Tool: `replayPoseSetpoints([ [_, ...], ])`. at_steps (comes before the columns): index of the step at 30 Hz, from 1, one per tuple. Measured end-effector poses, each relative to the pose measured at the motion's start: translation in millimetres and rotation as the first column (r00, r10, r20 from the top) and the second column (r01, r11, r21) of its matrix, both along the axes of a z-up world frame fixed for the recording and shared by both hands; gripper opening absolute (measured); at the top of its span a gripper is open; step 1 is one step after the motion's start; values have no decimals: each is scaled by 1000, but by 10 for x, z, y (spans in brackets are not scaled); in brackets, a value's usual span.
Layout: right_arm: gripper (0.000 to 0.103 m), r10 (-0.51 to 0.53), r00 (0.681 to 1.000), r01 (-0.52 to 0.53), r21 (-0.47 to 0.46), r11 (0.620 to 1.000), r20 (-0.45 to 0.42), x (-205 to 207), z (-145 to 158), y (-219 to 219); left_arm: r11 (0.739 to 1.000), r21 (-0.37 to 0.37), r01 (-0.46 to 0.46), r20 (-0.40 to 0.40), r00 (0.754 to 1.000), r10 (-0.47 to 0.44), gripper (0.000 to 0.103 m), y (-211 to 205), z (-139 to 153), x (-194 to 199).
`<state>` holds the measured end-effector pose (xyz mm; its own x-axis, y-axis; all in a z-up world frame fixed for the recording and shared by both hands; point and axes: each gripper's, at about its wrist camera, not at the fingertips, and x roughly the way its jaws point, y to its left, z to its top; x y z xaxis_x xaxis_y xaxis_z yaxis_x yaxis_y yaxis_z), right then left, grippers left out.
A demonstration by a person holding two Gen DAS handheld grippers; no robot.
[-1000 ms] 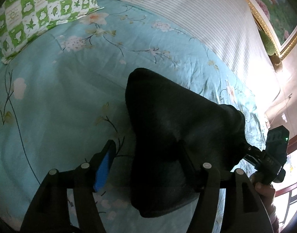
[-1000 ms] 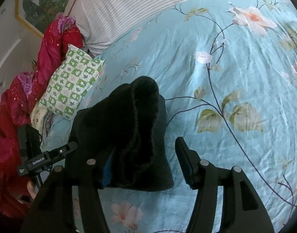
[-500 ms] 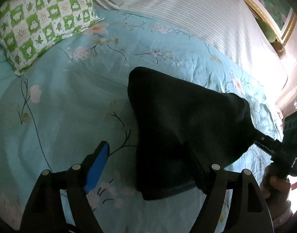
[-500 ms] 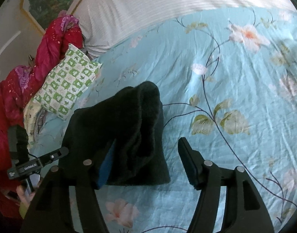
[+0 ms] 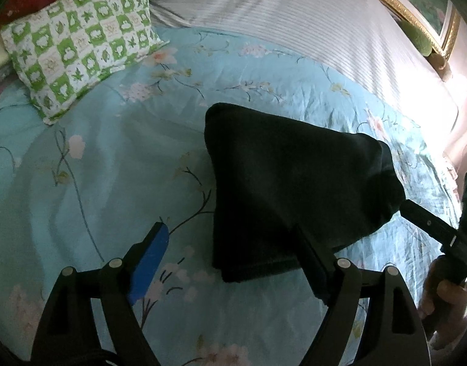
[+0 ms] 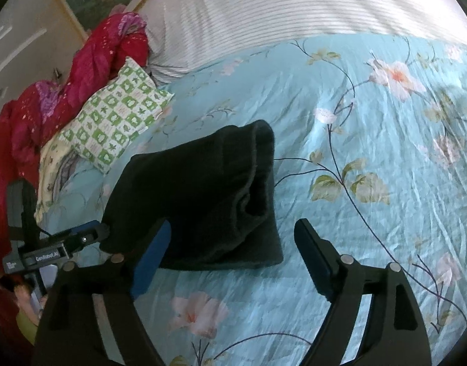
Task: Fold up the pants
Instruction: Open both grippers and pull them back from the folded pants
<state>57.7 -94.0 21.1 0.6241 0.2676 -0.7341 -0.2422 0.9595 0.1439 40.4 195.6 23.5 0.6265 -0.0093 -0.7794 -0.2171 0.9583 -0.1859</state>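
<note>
- You are looking at the black pants (image 5: pixel 282 189) lying as a thick folded bundle on the turquoise floral bedsheet (image 5: pixel 111 158), near the middle of the bed
- You are letting your left gripper (image 5: pixel 230 262) open, its jaws spreading with only the bundle's near left corner between them, the pads not pressing it
- You are letting your right gripper (image 6: pixel 233 253) open too, jaws widening around the near right corner, nothing clamped
- You are dealing with soft, plush, limp cloth that looks light; judging by the layers, it is likely sagging if lifted by one edge, so take hold of a folded corner through all layers
- You are working clear of the green checked pillow (image 5: pixel 81 42), which is lying apart at the head end, with the red quilt (image 6: pixel 81 73) beyond it and the striped sheet (image 5: pixel 279 15) behind; nothing is blocking the bundle
</note>
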Motion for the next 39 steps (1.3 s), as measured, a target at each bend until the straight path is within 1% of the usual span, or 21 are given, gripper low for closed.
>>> replayPoseSetpoints([
  [3, 89, 16, 1000, -15, -32, 999, 13, -67, 5, 66, 999, 36, 0, 5, 1000, -1, 83, -59, 13, -52],
  [11, 91, 48, 998, -44, -127, 991, 32, -224, -20, 244, 991, 135, -5, 8, 1000, 4, 83, -215, 33, -186],
  [15, 95, 75, 996, -66, -151, 986, 52, -296, -4, 314, 984, 180, -12, 10, 1000, 10, 84, -278, 44, -237],
  [21, 97, 109, 990, -91, -197, 976, 87, -394, 9, 438, 979, 201, -12, 14, 1000, 10, 85, -311, 71, -294],
  [26, 99, 138, 987, -114, -247, 962, 82, -426, -35, 551, 974, 229, -8, 27, 1000, 2, 86, -366, 94, -311],
  [31, 99, 147, 986, -122, -267, 956, 77, -434, -71, 608, 967, 254, -14, 27, 1000, 7, 87, -413, 79, -331],
  [35, 100, 152, 985, -124, -279, 952, 79, -445, -103, 632, 971, 240, -7, 27, 1000, 1, 88, -408, 44, -337],
  [39, 100, 152, 986, -128, -280, 951, 67, -430, -154, 649, 967, 255, -2, 22, 1000, -3, 88, -427, -7, -329],
])
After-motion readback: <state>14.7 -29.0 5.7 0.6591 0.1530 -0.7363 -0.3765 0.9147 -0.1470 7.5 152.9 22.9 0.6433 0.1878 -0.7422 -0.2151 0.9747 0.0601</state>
